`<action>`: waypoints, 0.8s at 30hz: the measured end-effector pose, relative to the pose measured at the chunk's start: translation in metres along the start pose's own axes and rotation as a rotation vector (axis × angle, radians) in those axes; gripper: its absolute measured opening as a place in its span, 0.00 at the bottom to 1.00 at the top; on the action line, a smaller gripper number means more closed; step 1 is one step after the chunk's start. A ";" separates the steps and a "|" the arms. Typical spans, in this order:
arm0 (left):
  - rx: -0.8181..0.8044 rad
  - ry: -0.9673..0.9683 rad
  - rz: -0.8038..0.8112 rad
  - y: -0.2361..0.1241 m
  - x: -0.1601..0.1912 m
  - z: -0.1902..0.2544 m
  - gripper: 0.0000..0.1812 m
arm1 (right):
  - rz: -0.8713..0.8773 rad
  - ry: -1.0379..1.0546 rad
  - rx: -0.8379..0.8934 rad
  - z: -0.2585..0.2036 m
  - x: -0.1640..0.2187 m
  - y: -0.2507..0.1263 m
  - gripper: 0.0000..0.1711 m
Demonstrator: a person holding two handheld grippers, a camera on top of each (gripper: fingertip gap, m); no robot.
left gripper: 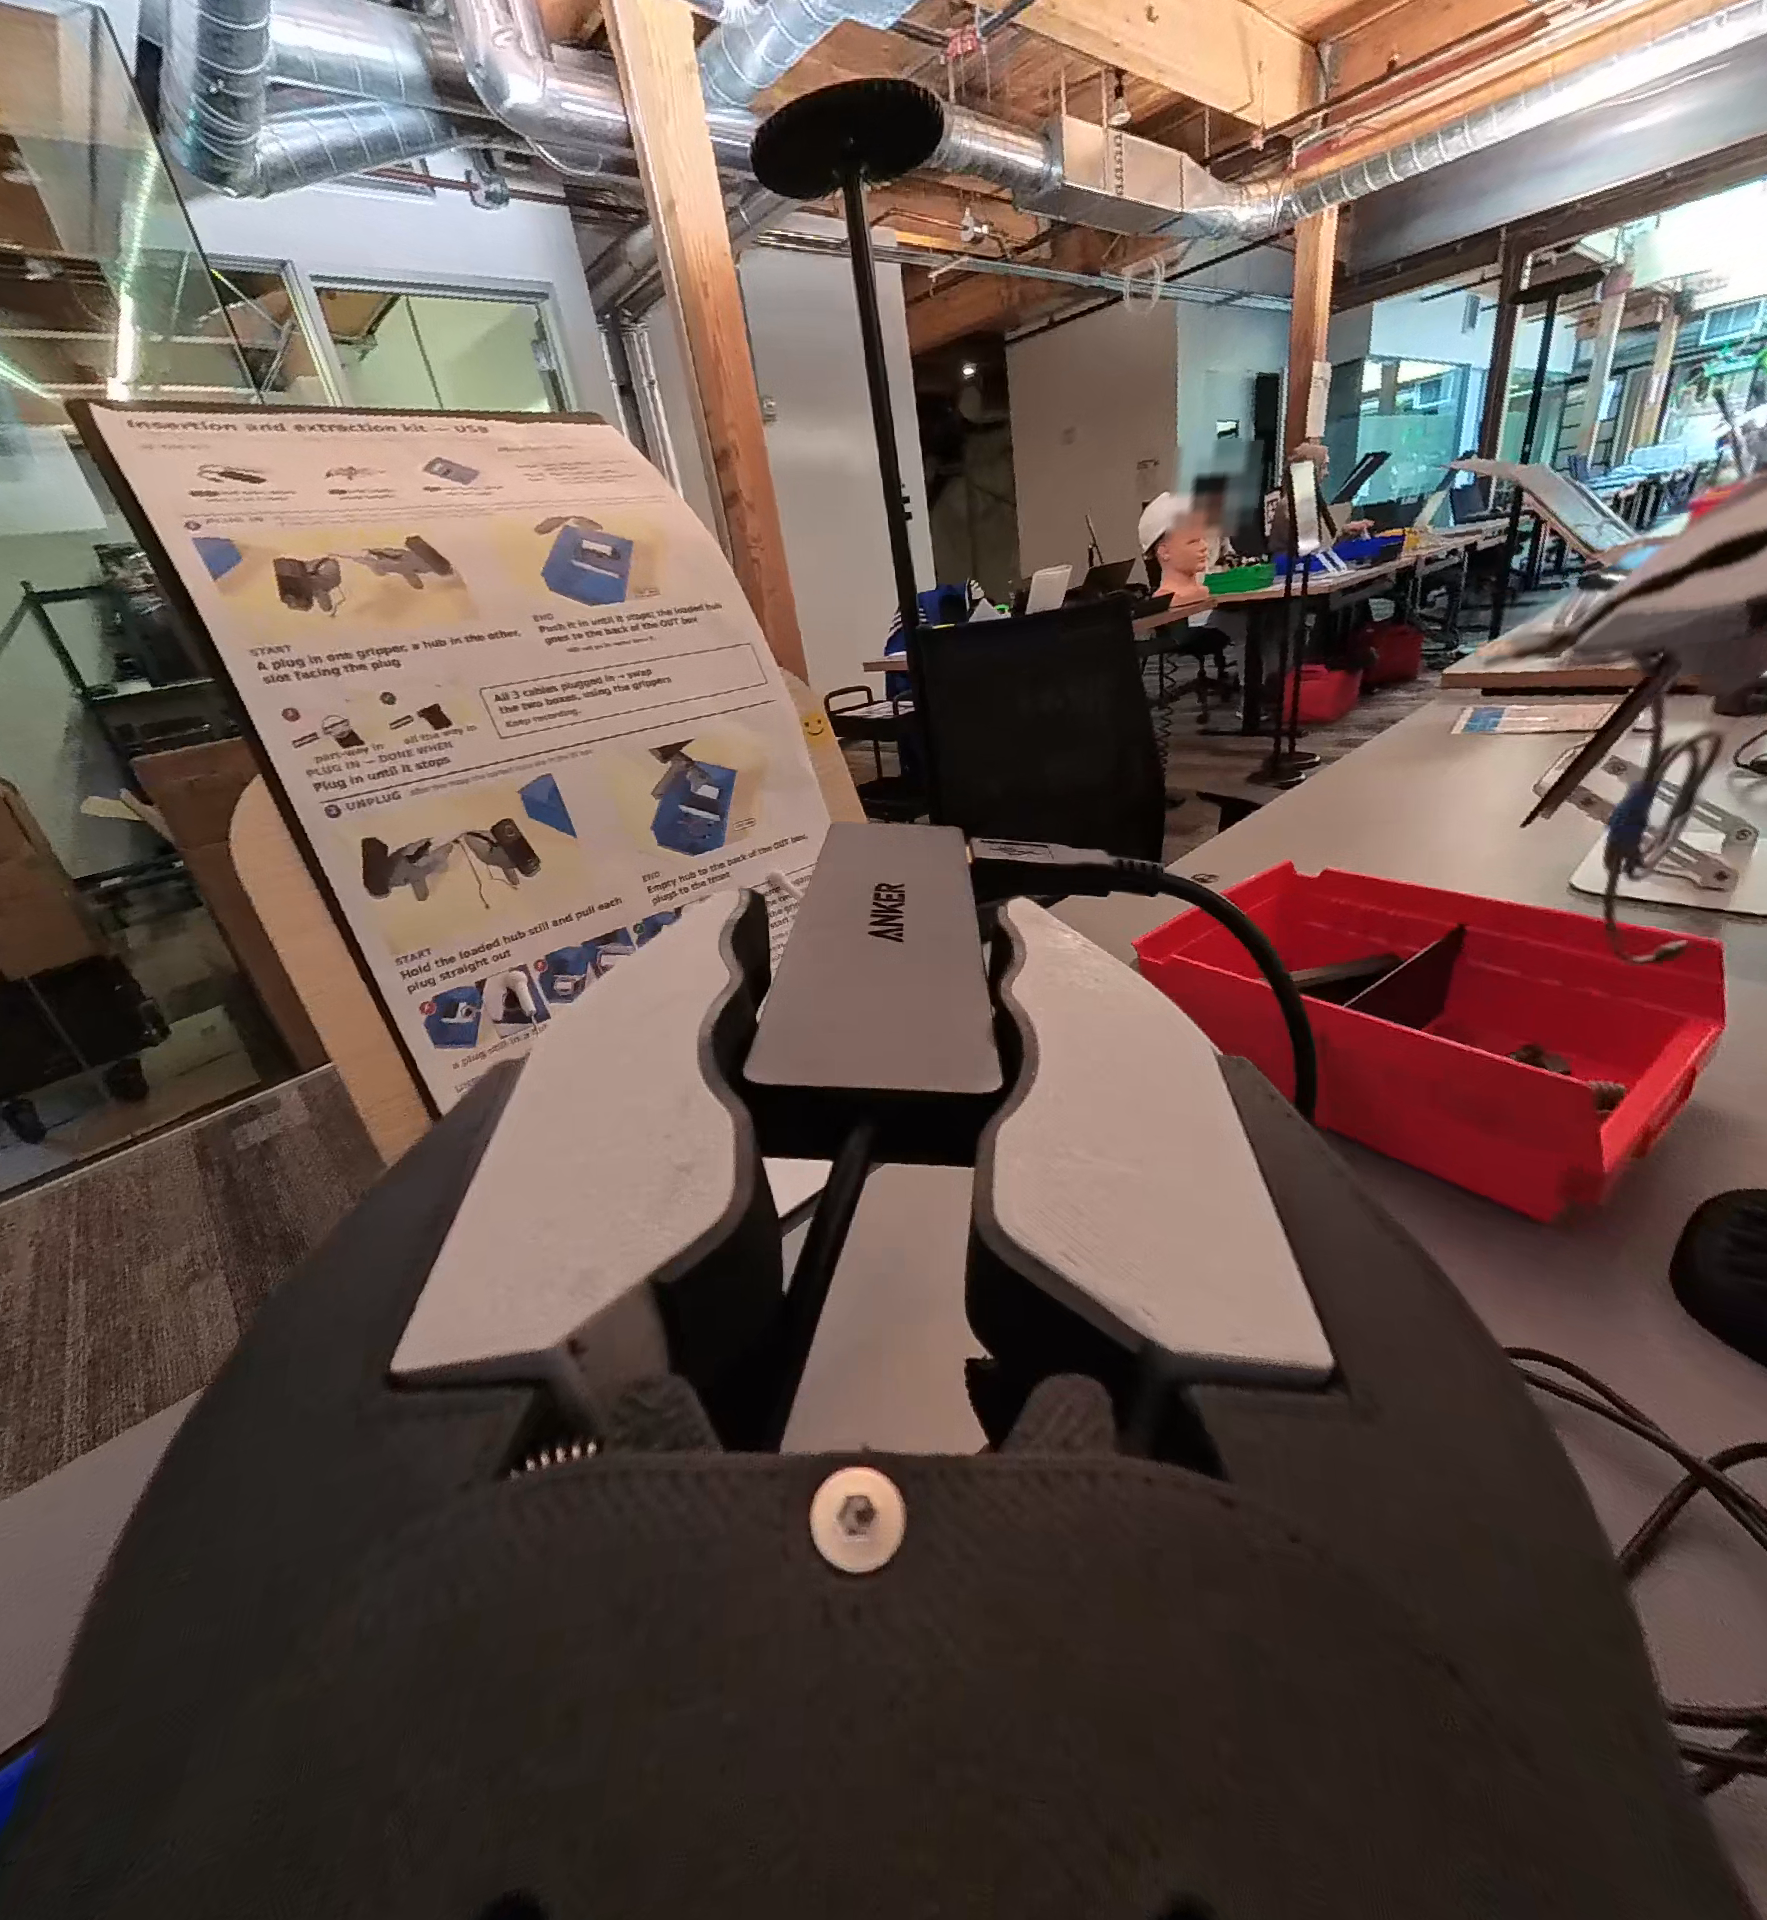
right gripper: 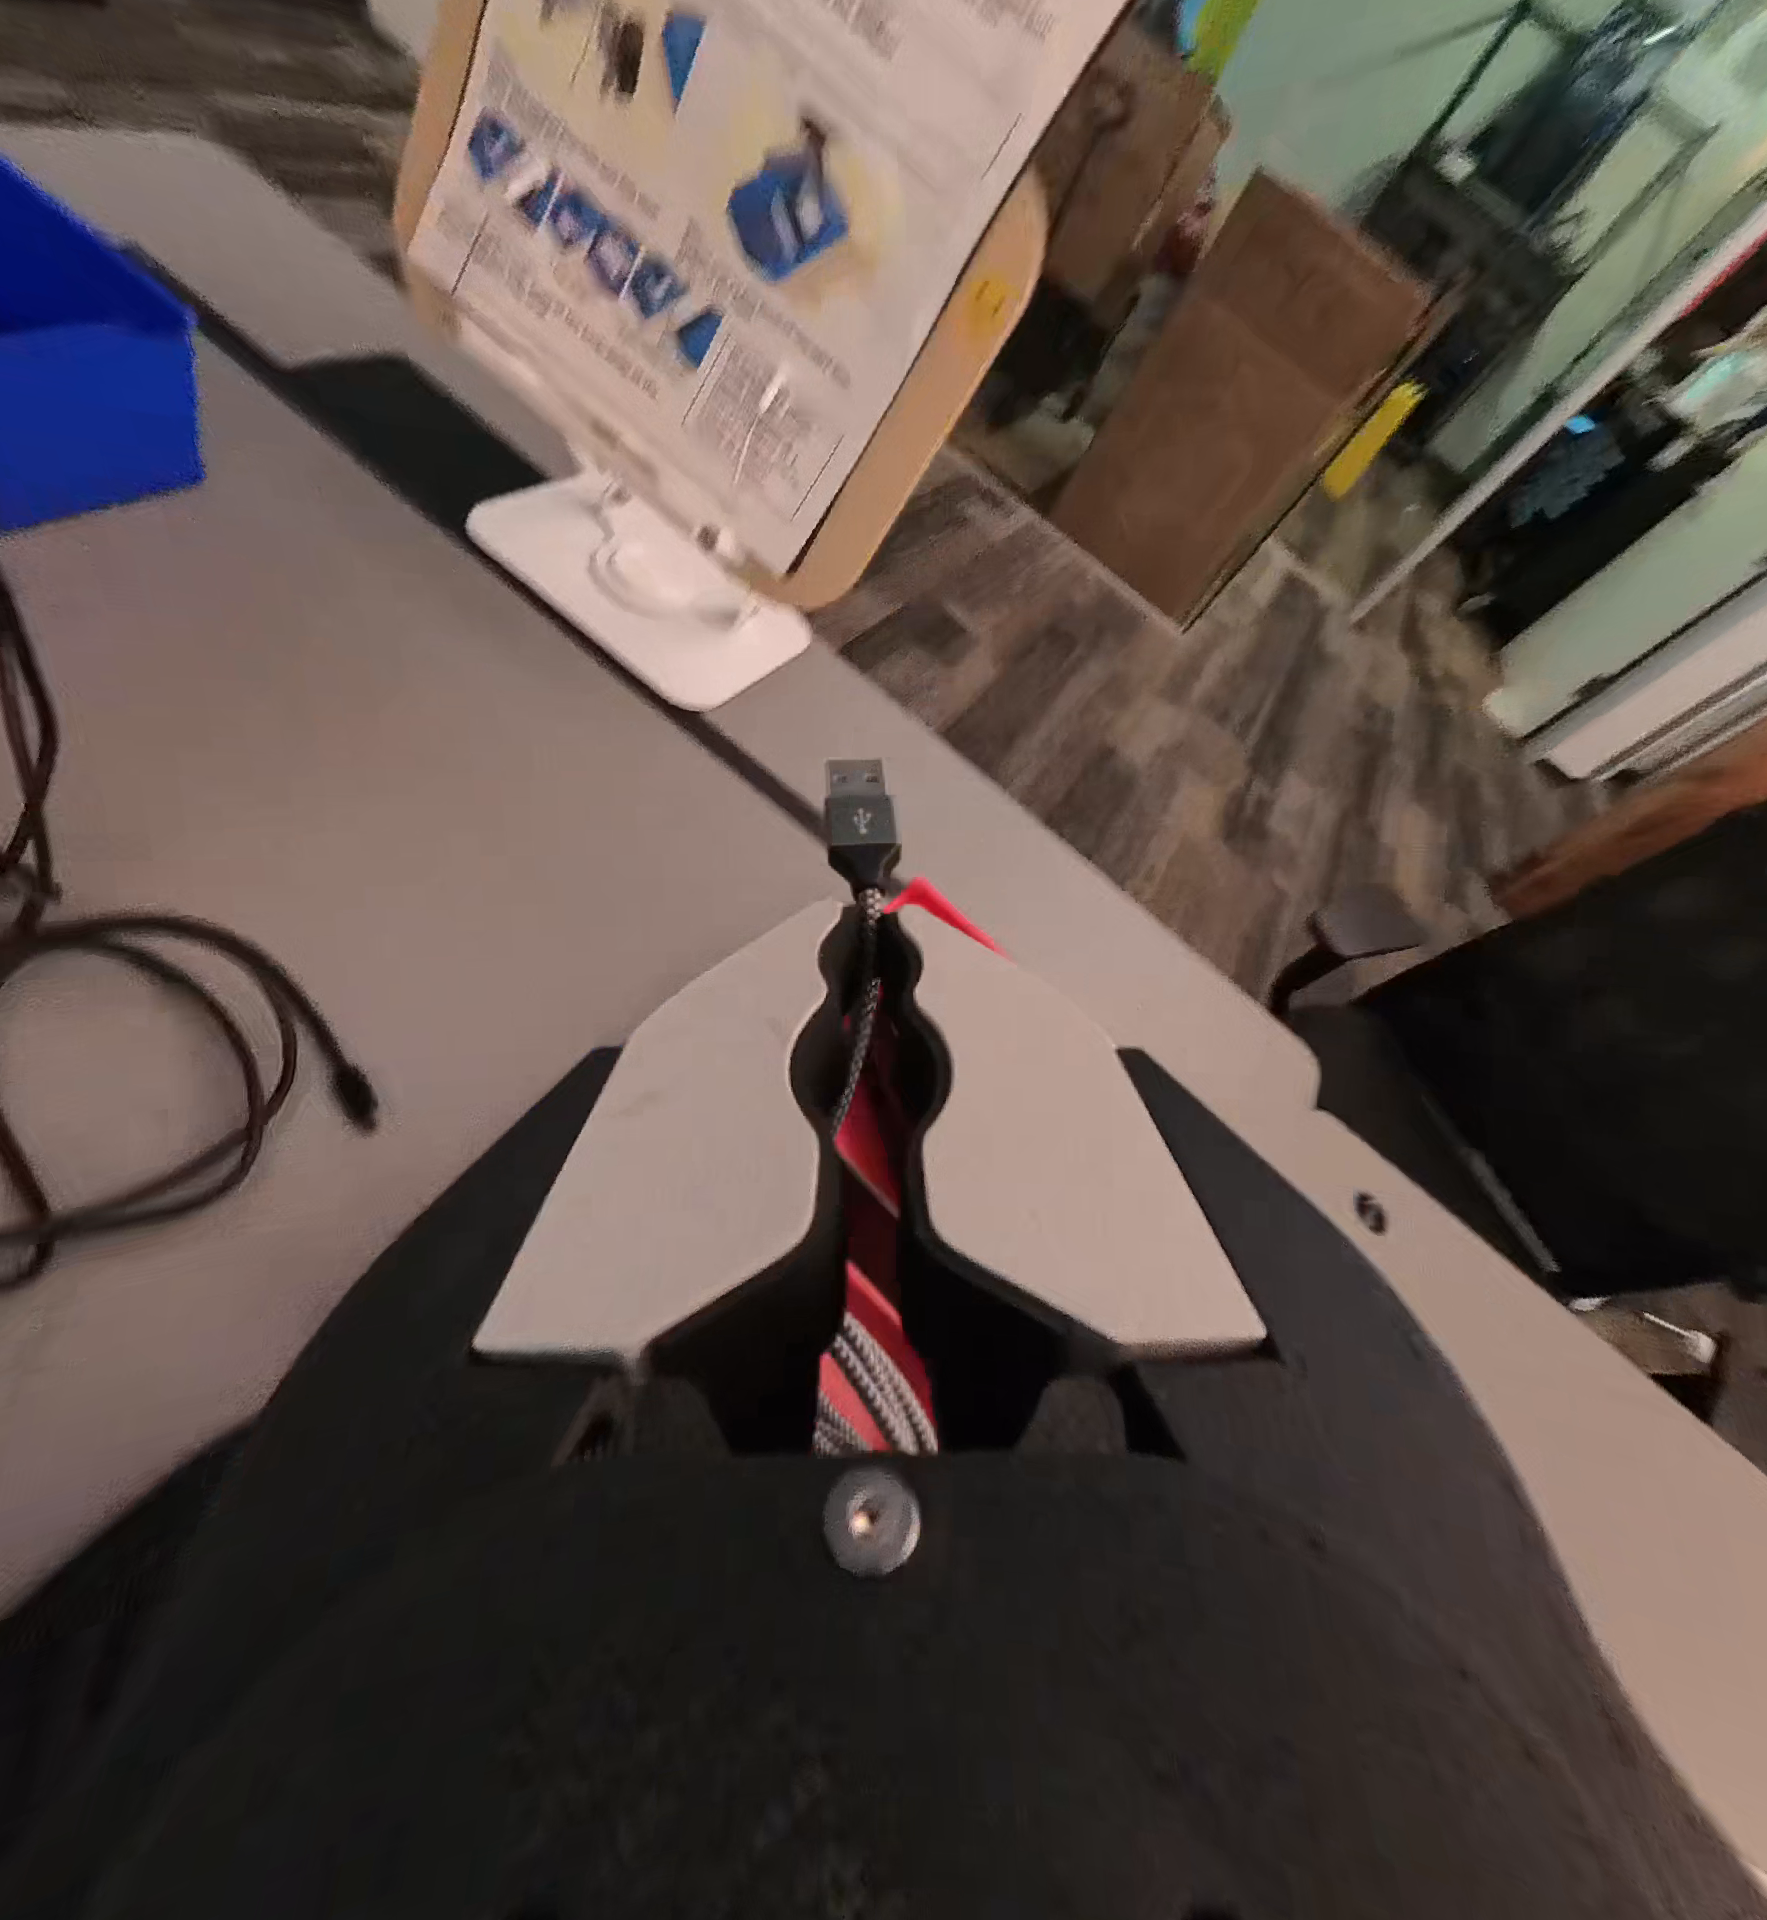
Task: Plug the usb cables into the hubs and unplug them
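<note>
The left tool (left gripper: 868,997) is clamping a slim dark-grey USB hub (left gripper: 879,977) by its long sides, fingers closed in against it, holding it level above the tabletop (left gripper: 1481,1299). One black cable's plug (left gripper: 1040,868) is already sitting in a port on the hub's right side, its lead looping down beside the tool. The hub is looking rigid and light, with smooth sides that could slip, so gripping the long edges near mid-length is probably giving the steadiest hold. Beyond it, a red divided bin (left gripper: 1461,1029) is resting on the tabletop, and an instruction sheet (left gripper: 463,717) is leaning to the left.

The right tool (right gripper: 866,935) is pinching a braided cable (right gripper: 863,1029) nearly shut, just behind its USB-A plug (right gripper: 861,816), which is sticking out past the fingertips. The cable is limp, so holding closer to the stiff plug housing would likely aim it better. Loose black cables (right gripper: 131,1039) are lying farther left, near a blue bin (right gripper: 37,353).
</note>
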State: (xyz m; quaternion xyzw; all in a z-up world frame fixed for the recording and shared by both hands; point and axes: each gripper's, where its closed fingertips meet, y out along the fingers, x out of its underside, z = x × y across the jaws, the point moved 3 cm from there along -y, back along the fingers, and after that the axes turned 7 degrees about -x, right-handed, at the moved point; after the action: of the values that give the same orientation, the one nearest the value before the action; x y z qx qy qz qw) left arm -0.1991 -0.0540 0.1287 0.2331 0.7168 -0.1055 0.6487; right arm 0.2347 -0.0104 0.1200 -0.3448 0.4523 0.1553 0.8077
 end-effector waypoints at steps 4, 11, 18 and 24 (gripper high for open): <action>0.020 0.008 -0.005 0.000 0.000 0.007 0.22 | -0.162 -0.035 -0.132 -0.004 0.068 0.031 0.03; 0.052 0.039 -0.014 0.001 -0.001 0.020 0.22 | -0.389 0.185 -0.454 -0.034 0.178 0.089 0.03; 0.060 0.049 -0.026 0.002 0.001 0.023 0.22 | -0.554 0.122 -0.163 -0.009 0.215 0.107 0.27; 0.052 0.056 -0.016 -0.001 -0.004 0.021 0.22 | -0.358 0.250 0.184 0.040 0.193 0.040 0.35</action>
State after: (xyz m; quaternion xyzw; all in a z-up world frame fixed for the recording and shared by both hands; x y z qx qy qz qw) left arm -0.1810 -0.0656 0.1293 0.2470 0.7333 -0.1225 0.6214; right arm 0.3419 0.0348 -0.0444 -0.3610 0.4926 -0.0762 0.7882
